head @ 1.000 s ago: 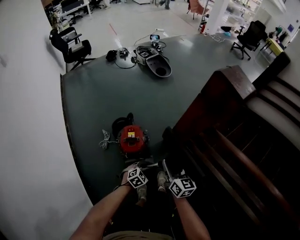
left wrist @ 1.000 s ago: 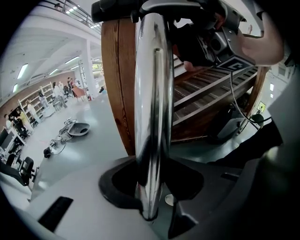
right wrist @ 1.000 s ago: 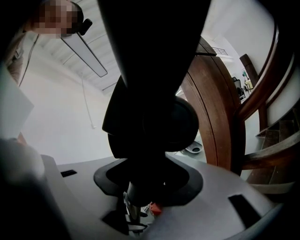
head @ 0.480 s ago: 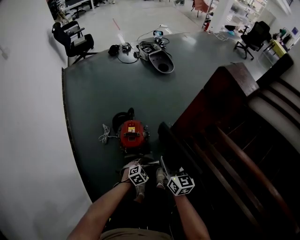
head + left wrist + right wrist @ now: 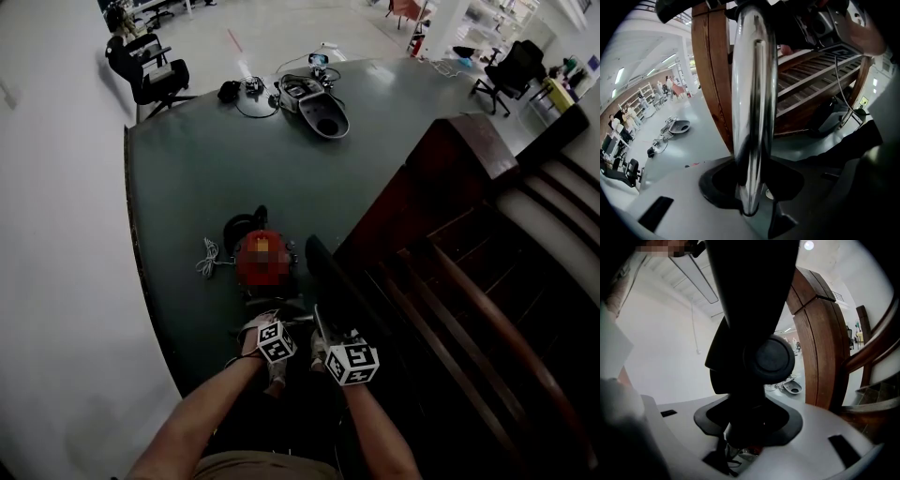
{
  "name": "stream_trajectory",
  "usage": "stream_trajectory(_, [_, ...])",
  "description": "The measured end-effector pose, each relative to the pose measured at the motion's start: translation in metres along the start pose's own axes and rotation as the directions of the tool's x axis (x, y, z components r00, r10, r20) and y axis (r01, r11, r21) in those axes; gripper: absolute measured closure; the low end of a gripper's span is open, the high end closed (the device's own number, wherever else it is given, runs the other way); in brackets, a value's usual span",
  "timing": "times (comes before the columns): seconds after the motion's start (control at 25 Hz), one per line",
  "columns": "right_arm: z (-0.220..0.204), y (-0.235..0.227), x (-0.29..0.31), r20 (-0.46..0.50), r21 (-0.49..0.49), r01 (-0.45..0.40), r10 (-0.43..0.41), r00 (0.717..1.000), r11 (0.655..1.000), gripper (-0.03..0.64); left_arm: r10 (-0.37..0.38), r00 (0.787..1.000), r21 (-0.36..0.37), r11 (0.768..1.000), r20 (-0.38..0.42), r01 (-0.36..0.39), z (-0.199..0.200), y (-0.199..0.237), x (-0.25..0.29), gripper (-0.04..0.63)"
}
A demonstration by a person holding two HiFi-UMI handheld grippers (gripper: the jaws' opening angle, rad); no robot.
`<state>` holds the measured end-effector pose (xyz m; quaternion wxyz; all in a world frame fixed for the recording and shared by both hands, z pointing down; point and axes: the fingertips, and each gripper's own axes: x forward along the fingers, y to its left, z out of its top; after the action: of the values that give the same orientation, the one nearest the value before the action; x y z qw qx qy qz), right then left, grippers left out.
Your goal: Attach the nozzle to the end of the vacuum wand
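Observation:
My left gripper [image 5: 271, 328] is low in the head view, its jaws closing tighter on the chrome vacuum wand [image 5: 752, 117]. The wand runs straight up between the pads in the left gripper view [image 5: 750, 199]. Just to its right, my right gripper [image 5: 339, 349] is shut on the black nozzle [image 5: 328, 277], which slants up and away toward the stair rail. In the right gripper view [image 5: 750, 430] the nozzle [image 5: 754, 310] fills the middle, with a round black knob [image 5: 769, 359] on its side. The two grippers sit close together. The spot where wand and nozzle meet is hidden.
A red vacuum body [image 5: 262, 264] sits on the grey floor just beyond the grippers, a coiled cord [image 5: 208, 266] to its left. A wooden staircase [image 5: 469, 244] stands at the right and a white wall [image 5: 56, 244] at the left. Another machine [image 5: 317, 108] and office chairs [image 5: 145, 70] stand far off.
The nozzle's far end has swung up and left, toward the red vacuum, as the right gripper rolled. Both hands have stayed in about the same spot.

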<state>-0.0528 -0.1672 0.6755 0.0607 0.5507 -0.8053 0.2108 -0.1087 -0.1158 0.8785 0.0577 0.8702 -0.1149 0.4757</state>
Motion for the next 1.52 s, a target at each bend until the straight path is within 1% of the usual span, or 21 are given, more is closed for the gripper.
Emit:
stream_trajectory(0.08, [-0.003,0.000,-0.004,0.012,-0.010,0.010,-0.010,1.000,1.000,0.437,0.003,1.000,0.000,1.000,-0.007,-0.003,0.001,-0.003,0.001,0.454])
stream_trajectory(0.24, [-0.007,-0.003,-0.007,0.024,0.032,-0.005,0.004,1.000,0.999,0.437,-0.006,1.000,-0.010,1.000,-0.003,0.006,0.000,-0.006,0.006,0.454])
stream_trajectory(0.4, [-0.009,-0.008,-0.016,0.121,0.080,0.035,-0.044,0.992,0.996,0.437,-0.023,0.999,0.004,1.000,-0.033,0.024,0.001,-0.009,0.008,0.454])
stream_trajectory(0.44, [-0.010,-0.009,-0.018,0.122,0.086,0.047,-0.057,0.991,0.995,0.437,-0.030,0.999,0.015,0.999,-0.042,0.031,0.002,-0.011,0.008,0.456])
stream_trajectory(0.52, [-0.011,-0.010,-0.017,0.087,0.089,0.059,-0.066,0.994,0.994,0.439,-0.035,0.998,0.039,0.999,-0.053,0.037,0.003,-0.012,0.008,0.456])
stream_trajectory(0.64, [-0.009,-0.008,-0.010,0.038,0.087,0.046,-0.050,0.998,0.995,0.439,-0.036,0.997,0.054,0.998,-0.064,0.039,0.004,-0.009,0.007,0.456])
stream_trajectory(0.72, [-0.008,-0.008,-0.011,0.062,0.091,0.053,-0.059,0.996,0.994,0.439,-0.035,0.997,0.042,0.998,-0.073,0.038,0.004,-0.009,0.007,0.457])
stream_trajectory(0.84, [-0.009,-0.010,-0.020,0.137,0.106,0.080,-0.094,0.986,0.991,0.439,-0.043,0.996,0.016,0.999,-0.082,0.044,0.005,-0.011,0.010,0.457])
stream_trajectory(0.92, [-0.010,-0.013,-0.022,0.160,0.117,0.096,-0.114,0.981,0.988,0.439,-0.045,0.996,0.002,0.999,-0.083,0.045,0.007,-0.011,0.012,0.457])
stream_trajectory(1.04, [-0.010,-0.018,-0.019,0.142,0.126,0.104,-0.122,0.982,0.987,0.439,-0.037,0.995,-0.005,0.999,-0.094,0.037,0.009,-0.007,0.015,0.457])
stream_trajectory(1.16, [-0.010,-0.025,-0.015,0.114,0.140,0.114,-0.131,0.985,0.984,0.439,-0.028,0.992,0.030,0.999,-0.125,0.032,0.011,-0.004,0.020,0.459])
stream_trajectory(1.24, [-0.012,-0.029,-0.017,0.107,0.158,0.136,-0.154,0.982,0.978,0.439,-0.040,0.990,0.051,0.998,-0.137,0.048,0.014,-0.006,0.025,0.459])
stream_trajectory(1.32, [-0.014,-0.031,-0.019,0.099,0.166,0.139,-0.157,0.983,0.976,0.439,-0.069,0.992,0.040,0.996,-0.108,0.074,0.023,-0.009,0.027,0.460])
stream_trajectory(1.44, [-0.015,-0.032,-0.015,0.077,0.154,0.111,-0.124,0.989,0.982,0.439,-0.108,0.994,0.002,0.994,-0.033,0.108,0.038,-0.013,0.029,0.463])
stream_trajectory(1.52, [-0.016,-0.037,-0.010,0.070,0.150,0.100,-0.112,0.991,0.984,0.439,-0.133,0.991,-0.007,0.991,-0.019,0.133,0.041,-0.015,0.033,0.448])
